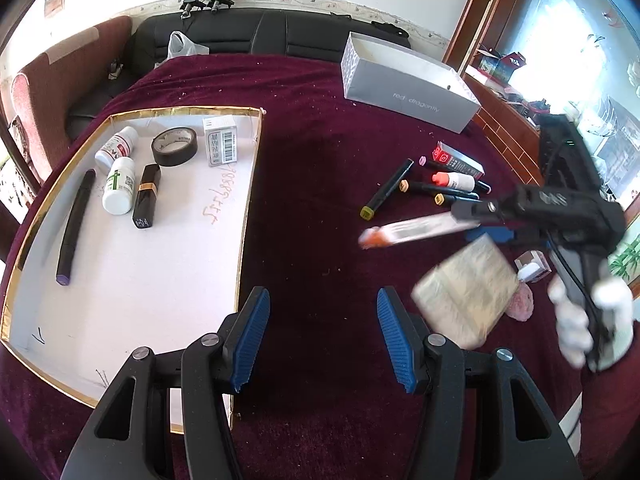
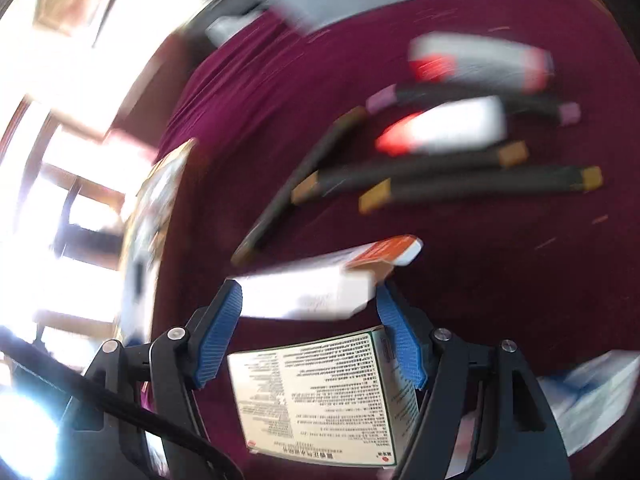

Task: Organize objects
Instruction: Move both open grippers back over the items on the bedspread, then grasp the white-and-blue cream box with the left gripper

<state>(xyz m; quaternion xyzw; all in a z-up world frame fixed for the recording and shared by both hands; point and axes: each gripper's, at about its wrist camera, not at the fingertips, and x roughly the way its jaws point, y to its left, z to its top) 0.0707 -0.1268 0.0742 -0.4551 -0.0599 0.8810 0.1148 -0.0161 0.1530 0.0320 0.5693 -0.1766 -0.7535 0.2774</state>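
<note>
I count seven items in the gold-rimmed white tray point(image 1: 248, 184) at nine o'clock, left gripper point(image 1: 320, 336) released, right gripper point(image 2: 308, 308) grasping a white-and-orange carton point(image 2: 320, 280), black marker pens point(image 1: 386, 190) still loose at two o'clock.

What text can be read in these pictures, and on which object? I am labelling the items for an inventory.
"red dragonfly": side of the grey shoebox.
Handwritten red digits on the white tray floor: upside down, not surely readable.
Barcode box, two white bottles, red carton: print too small.
Printed leaflet box under the right gripper: dense print, too small.
Orange-and-white box between its fingers: blurred.
</note>
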